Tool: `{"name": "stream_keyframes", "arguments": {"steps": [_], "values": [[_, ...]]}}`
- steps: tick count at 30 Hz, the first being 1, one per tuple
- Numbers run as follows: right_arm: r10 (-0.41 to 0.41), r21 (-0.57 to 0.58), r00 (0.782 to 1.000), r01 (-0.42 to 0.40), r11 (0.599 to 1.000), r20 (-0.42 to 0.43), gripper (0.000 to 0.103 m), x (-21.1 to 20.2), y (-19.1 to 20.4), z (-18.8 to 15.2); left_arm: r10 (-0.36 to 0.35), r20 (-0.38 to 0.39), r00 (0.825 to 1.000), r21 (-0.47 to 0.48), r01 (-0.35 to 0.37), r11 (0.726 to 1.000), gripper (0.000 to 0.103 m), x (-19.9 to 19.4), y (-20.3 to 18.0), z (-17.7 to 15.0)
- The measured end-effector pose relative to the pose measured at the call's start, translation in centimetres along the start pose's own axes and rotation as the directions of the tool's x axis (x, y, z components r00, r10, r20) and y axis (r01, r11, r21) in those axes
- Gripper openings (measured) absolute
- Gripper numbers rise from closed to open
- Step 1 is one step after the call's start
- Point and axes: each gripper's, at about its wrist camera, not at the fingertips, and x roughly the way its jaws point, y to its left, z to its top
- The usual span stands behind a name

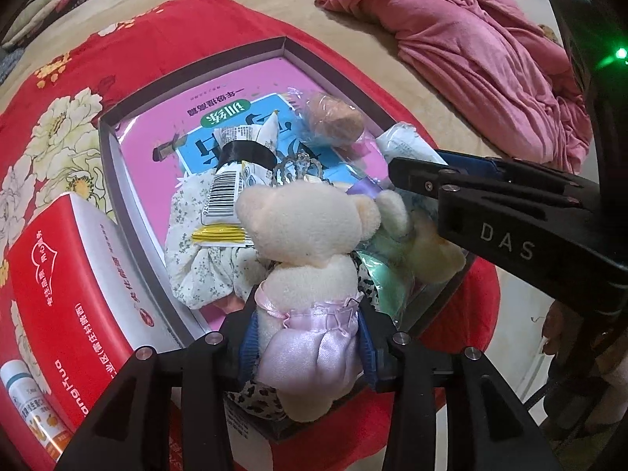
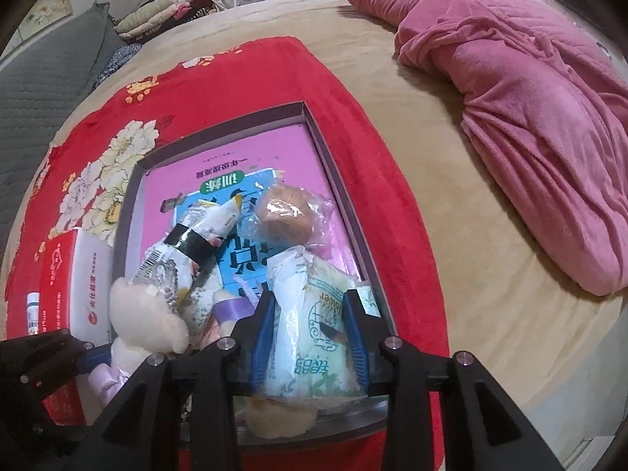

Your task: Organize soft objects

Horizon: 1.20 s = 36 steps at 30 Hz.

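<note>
The left gripper [image 1: 310, 349] is clamped on a cream bear [image 1: 310, 243] in a lilac dress, over the near edge of the grey tray [image 2: 337, 165]. To its right, the right gripper [image 2: 310, 333] is clamped on a tissue pack [image 2: 314, 314]. Farther in the tray lie a taped bag [image 2: 196, 235] and a wrapped bun [image 2: 284, 216]. A pink blanket [image 2: 530, 98] lies far right.
</note>
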Motion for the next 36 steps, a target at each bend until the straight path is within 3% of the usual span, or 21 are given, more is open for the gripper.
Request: {"name": "stream_keyframes", "arguments": {"steps": [3, 11, 16, 18, 25, 30, 36], "values": [[0.023, 0.008, 1.000, -0.023, 1.000, 0.003, 0.050, -0.2, 0.1, 0.2, -0.007, 0.006, 1.000, -0.003, 0.007, 1.000, 0.048, -0.2, 0.1, -0.3], [0.053, 0.066, 0.994, -0.060, 0.996, 0.092, 0.052, -3.6, -0.5, 0.7, -0.042, 0.075, 0.996, -0.019, 0.043, 0.999, 0.063, -2.7, 0.5, -0.2], [0.046, 0.107, 0.986, -0.064, 0.992, 0.163, 0.058, -7.1, -0.7, 0.5, -0.030, 0.121, 0.992, -0.044, 0.035, 0.998, 0.066, -4.5, 1.4, -0.1], [0.045, 0.108, 0.983, -0.065, 0.992, 0.178, 0.059, -8.2, -0.3, 0.1, -0.031, 0.132, 0.991, -0.050, 0.038, 0.998, 0.077, -5.1, 1.8, -0.2], [0.024, 0.144, 0.971, -0.059, 0.988, 0.237, 0.066, -12.5, 1.9, -2.3, -0.052, 0.239, 0.970, -0.034, 0.061, 0.998, 0.077, -9.3, 2.8, -1.8], [-0.003, 0.200, 0.957, -0.058, 0.978, 0.290, 0.072, -16.3, 3.5, -5.2, -0.004, 0.293, 0.956, -0.040, 0.017, 0.999, 0.077, -12.8, 3.6, -4.1], [-0.135, 0.236, 0.943, 0.062, 0.970, 0.306, 0.076, -19.6, 6.6, -9.2, 0.031, 0.312, 0.950, -0.045, -0.018, 0.999, 0.077, -16.1, 4.6, -7.9]]}}
